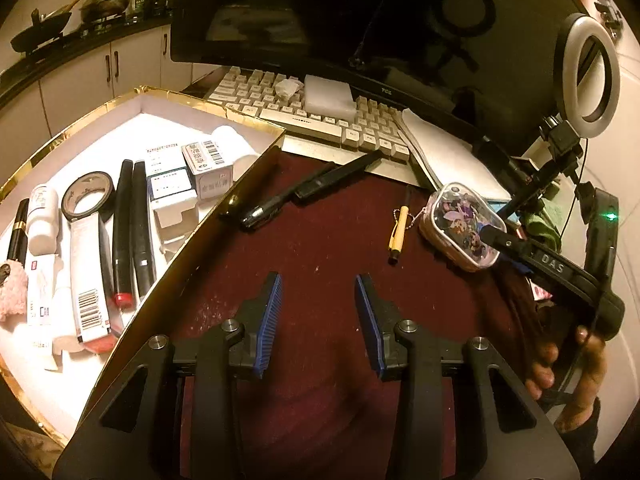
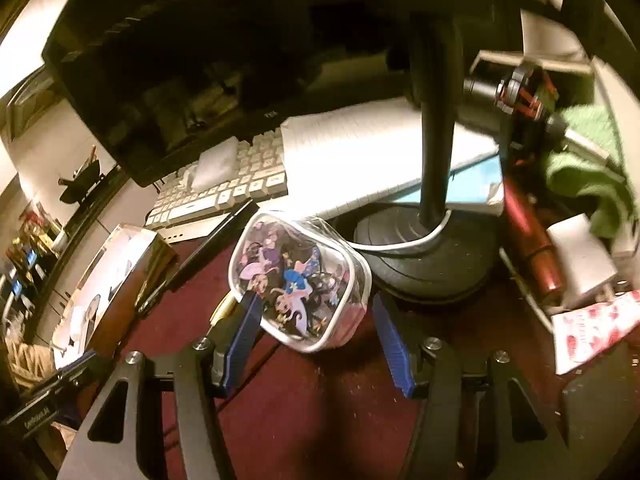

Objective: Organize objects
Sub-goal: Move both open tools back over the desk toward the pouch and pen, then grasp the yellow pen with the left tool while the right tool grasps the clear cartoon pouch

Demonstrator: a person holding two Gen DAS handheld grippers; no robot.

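A clear cartoon-print pouch (image 2: pixel 298 282) lies on the dark red table between the blue pads of my right gripper (image 2: pixel 316 308), which is open around it. In the left wrist view the pouch (image 1: pixel 460 224) lies at the right with the right gripper's fingertip (image 1: pixel 496 238) at it. My left gripper (image 1: pixel 318 292) is open and empty above the red table. A yellow pen (image 1: pixel 398 232) and black pens (image 1: pixel 304 192) lie ahead of it. A gold-rimmed white box (image 1: pixel 192 100) at the left holds tape, tubes and small cartons.
A white keyboard (image 1: pixel 312 116), a black monitor (image 1: pixel 320 12) and a notepad (image 1: pixel 440 148) stand behind. A ring light (image 1: pixel 592 76) on a stand with a round base (image 2: pixel 432 256) is at the right. Green cloth (image 2: pixel 584 152) and clutter lie far right.
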